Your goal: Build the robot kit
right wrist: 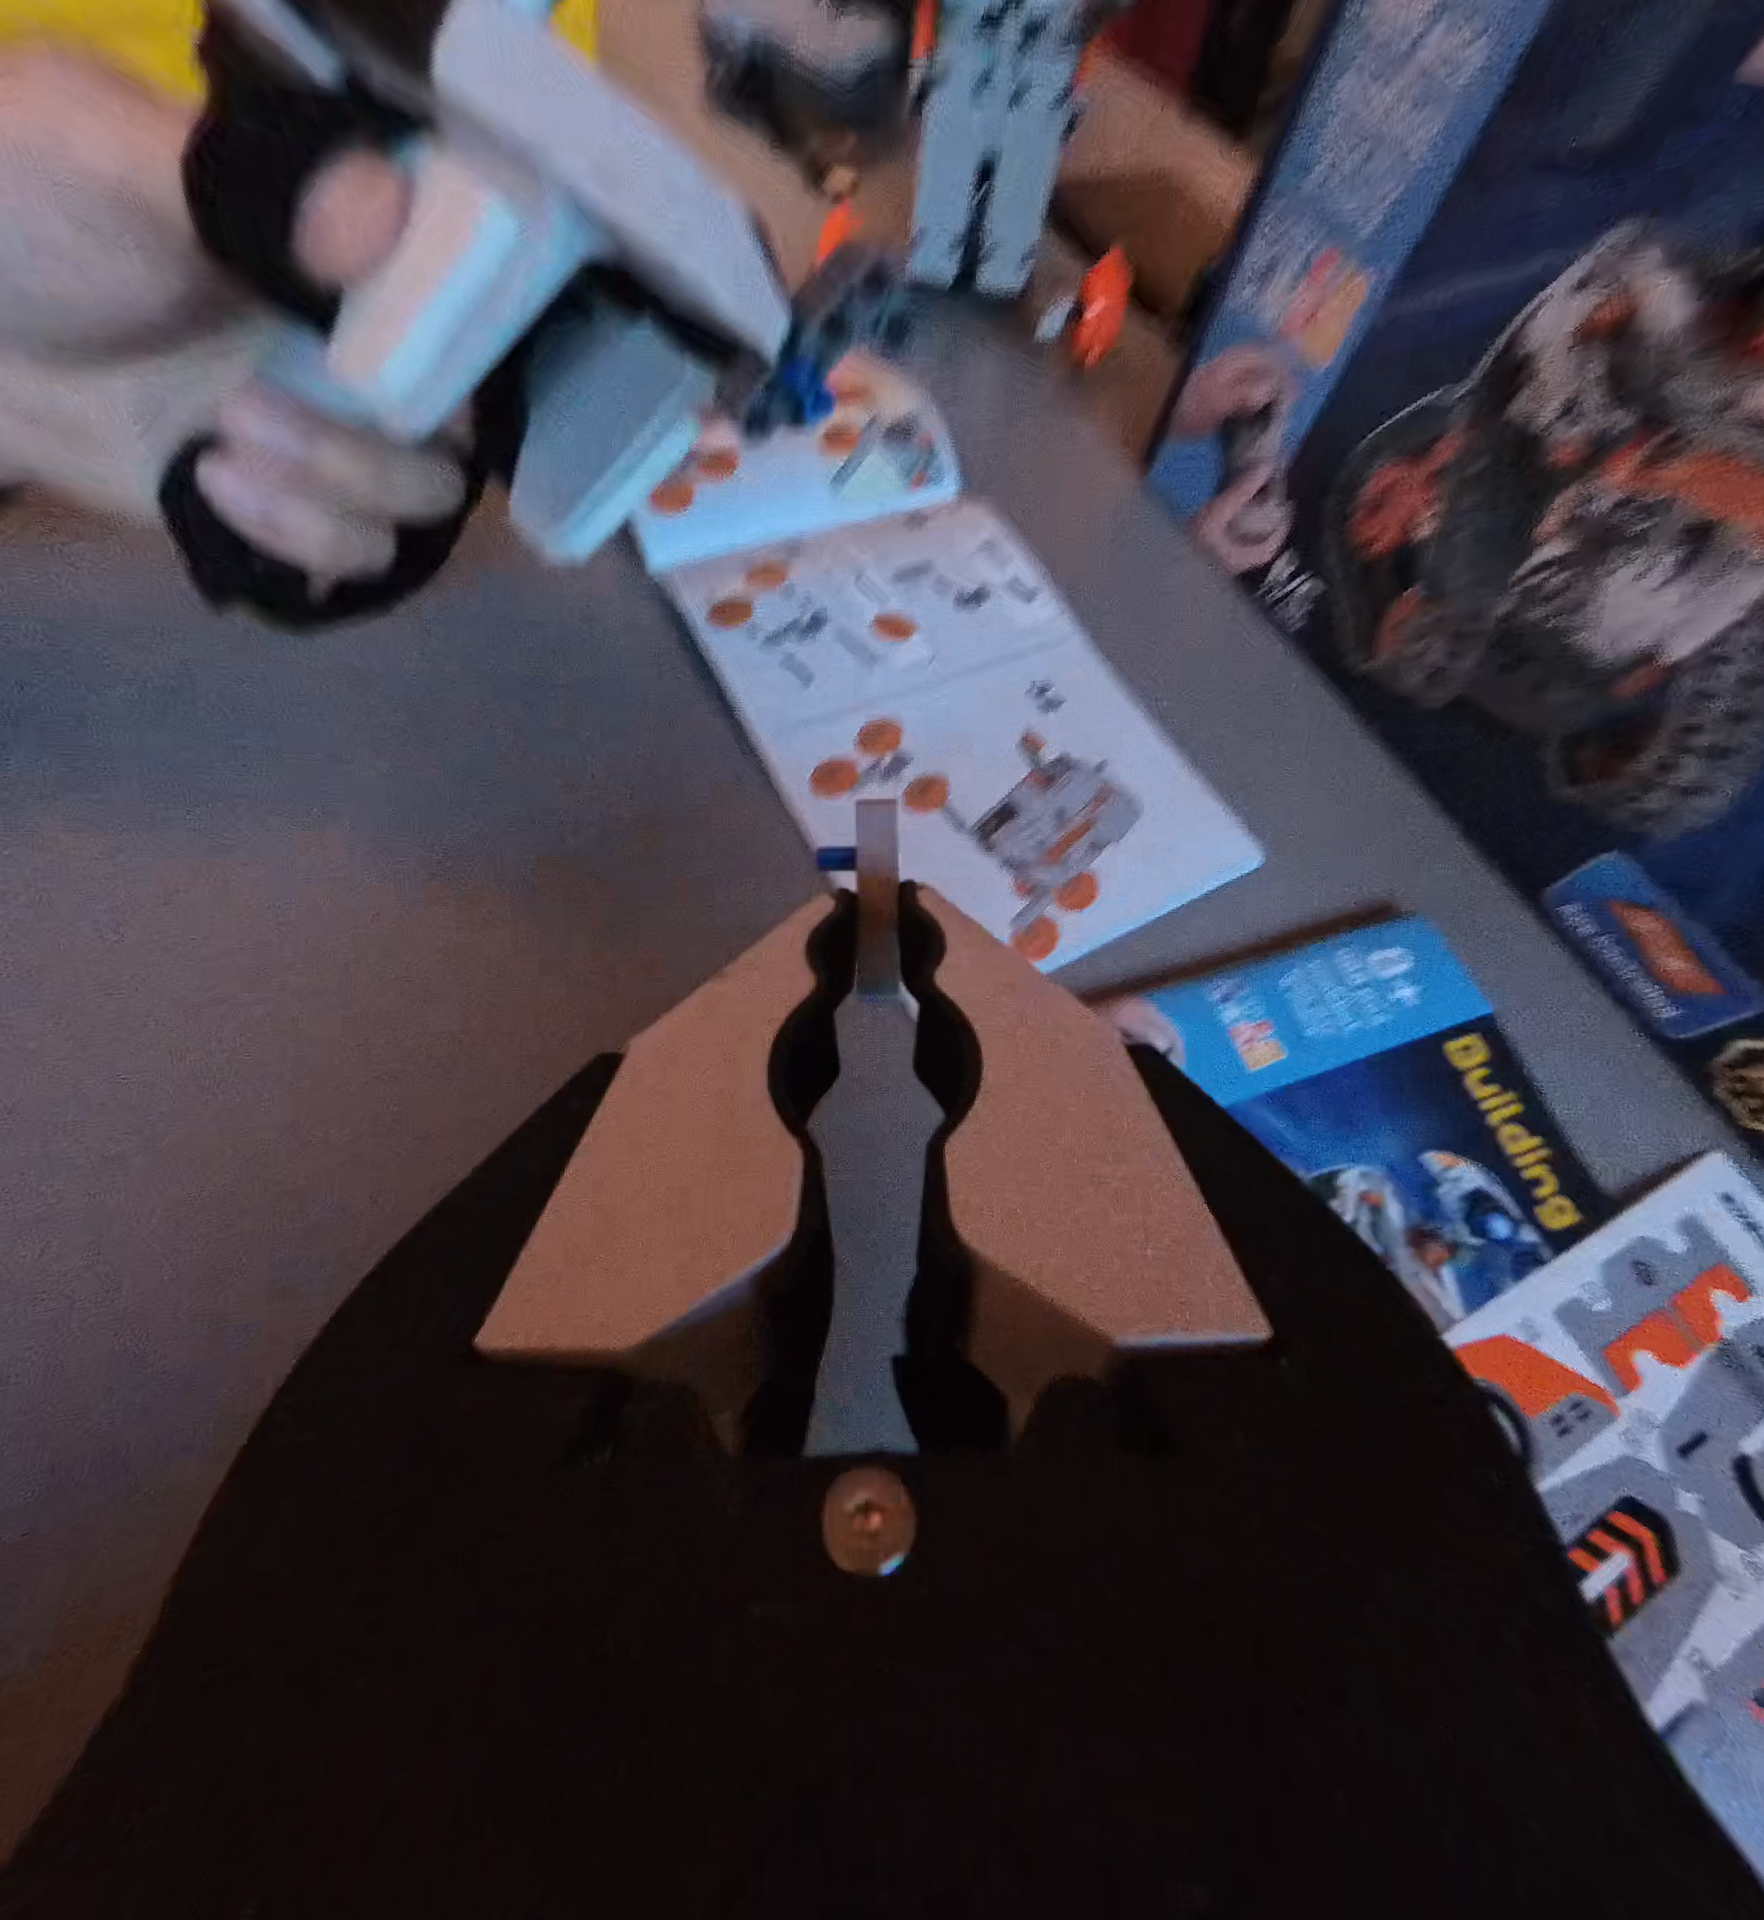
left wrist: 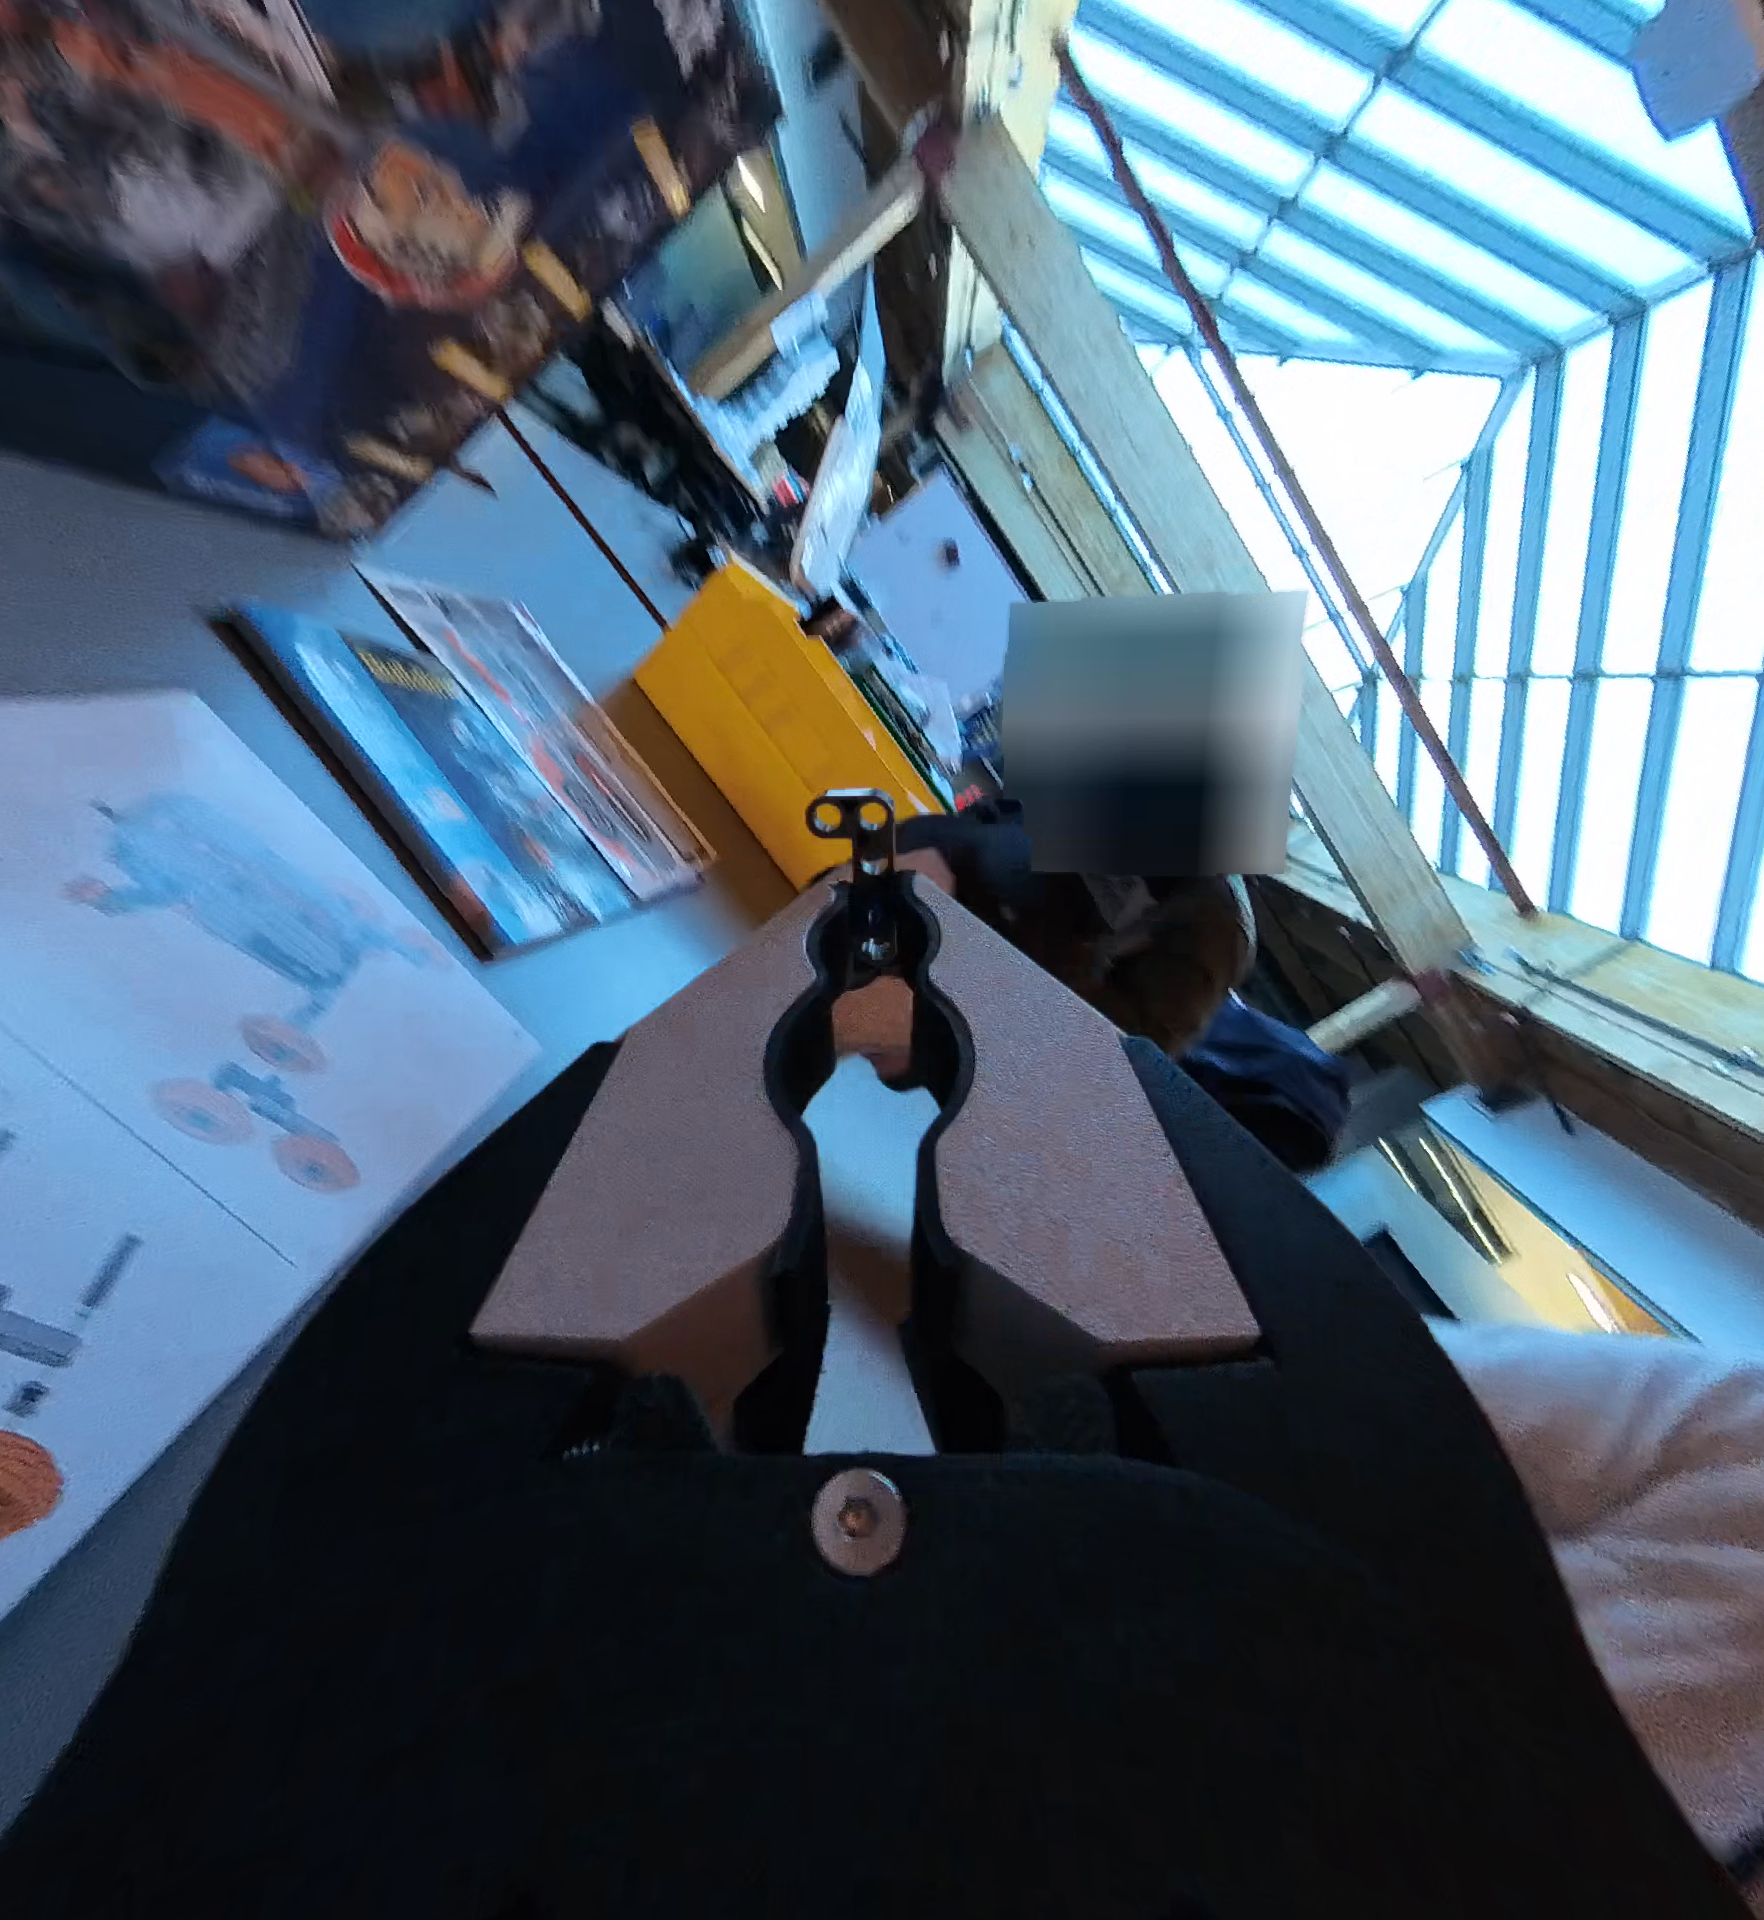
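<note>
Left hand-held gripper [left wrist: 862,896]: jaws pinched narrow on a small black building-toy connector [left wrist: 854,831], a thin piece with two holes at its far end. It sticks out past the tips, raised off the counter [left wrist: 47,582] and tilted toward the windows, probably so the holed end stays free.

Right hand-held gripper [right wrist: 875,902]: jaws closed on a flat grey beam [right wrist: 877,883], held on edge. A short blue pin [right wrist: 834,857] juts from its left side. The beam hovers above the grey counter, just beside the near corner of the open instruction booklet [right wrist: 961,707].

Relative to that booklet: the big dark toy box [right wrist: 1543,499] stands upright right of it, face toward me; smaller blue booklets [right wrist: 1377,1101] and a sticker sheet [right wrist: 1688,1434] lie nearer me; a grey partly built model [right wrist: 992,156] stands beyond it, blurred.

Printing shows on box and booklets; I leave it unread.

The bare hand [right wrist: 78,312] holding the other gripper's handle shows upper left of the booklet.
</note>
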Demonstrator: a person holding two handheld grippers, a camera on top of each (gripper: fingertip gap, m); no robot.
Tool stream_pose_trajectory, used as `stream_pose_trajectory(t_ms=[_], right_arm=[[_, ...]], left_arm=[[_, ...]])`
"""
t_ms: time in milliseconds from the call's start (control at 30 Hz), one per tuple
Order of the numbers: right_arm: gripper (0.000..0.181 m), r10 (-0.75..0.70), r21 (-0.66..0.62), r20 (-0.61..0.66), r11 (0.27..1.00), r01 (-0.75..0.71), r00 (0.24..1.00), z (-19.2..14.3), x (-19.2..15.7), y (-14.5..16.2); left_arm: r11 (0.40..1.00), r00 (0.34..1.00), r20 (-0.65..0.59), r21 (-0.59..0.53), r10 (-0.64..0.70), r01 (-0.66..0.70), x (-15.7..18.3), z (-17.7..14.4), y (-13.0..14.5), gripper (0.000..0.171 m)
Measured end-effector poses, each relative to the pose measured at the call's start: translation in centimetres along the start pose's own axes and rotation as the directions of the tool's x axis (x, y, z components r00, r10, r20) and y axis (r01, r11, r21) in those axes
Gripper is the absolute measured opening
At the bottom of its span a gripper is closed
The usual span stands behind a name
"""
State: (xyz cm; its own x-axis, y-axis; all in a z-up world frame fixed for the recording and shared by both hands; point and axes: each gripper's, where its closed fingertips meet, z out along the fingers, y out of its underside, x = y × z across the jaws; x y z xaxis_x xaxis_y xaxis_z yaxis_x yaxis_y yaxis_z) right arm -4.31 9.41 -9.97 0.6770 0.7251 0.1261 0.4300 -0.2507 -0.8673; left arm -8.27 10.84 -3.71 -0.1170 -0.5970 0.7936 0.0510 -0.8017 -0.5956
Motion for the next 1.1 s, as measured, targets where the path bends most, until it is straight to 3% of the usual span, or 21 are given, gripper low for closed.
stream_pose_trajectory(t_ms=[167,267,367,533,667,900,1100], right_arm=[[0.006,0.161,0.243,-0.281,0.966,-0.092,0.946,0.2,3.9,-6.4],[0.006,0.277,0.340,-0.306,0.925,-0.168,0.911,0.8,4.5,-8.0],[0.006,0.257,0.354,-0.371,0.927,-0.120,0.892,0.2,5.3,-8.2],[0.006,0.294,0.427,-0.331,0.894,-0.136,0.896,-1.4,5.3,-8.3],[0.006,0.271,0.419,-0.380,0.903,-0.096,0.884,-2.1,5.4,-8.4],[0.006,0.195,0.428,-0.497,0.903,0.043,0.845,-3.4,5.0,-9.4],[0.007,0.165,0.468,-0.523,0.876,0.120,0.836,-5.1,3.5,-11.0]], left_arm=[[0.964,0.999,-0.012,0.262,0.042,-0.037,0.0,-0.4,-3.7,0.004],[0.943,0.993,0.090,0.317,0.074,-0.099,-1.6,-0.2,-4.4,0.004],[0.918,0.988,0.127,0.376,0.086,-0.128,-1.9,0.2,-5.0,0.004],[0.890,0.985,0.131,0.429,0.110,-0.156,-1.4,1.2,-5.4,0.004],[0.880,0.990,0.075,0.454,0.117,-0.139,-0.5,2.6,-5.0,0.004],[0.844,0.965,0.002,0.484,0.262,-0.230,2.1,3.1,-5.1,0.005],[0.822,0.931,-0.068,0.495,0.360,-0.282,4.2,3.3,-4.6,0.004]])
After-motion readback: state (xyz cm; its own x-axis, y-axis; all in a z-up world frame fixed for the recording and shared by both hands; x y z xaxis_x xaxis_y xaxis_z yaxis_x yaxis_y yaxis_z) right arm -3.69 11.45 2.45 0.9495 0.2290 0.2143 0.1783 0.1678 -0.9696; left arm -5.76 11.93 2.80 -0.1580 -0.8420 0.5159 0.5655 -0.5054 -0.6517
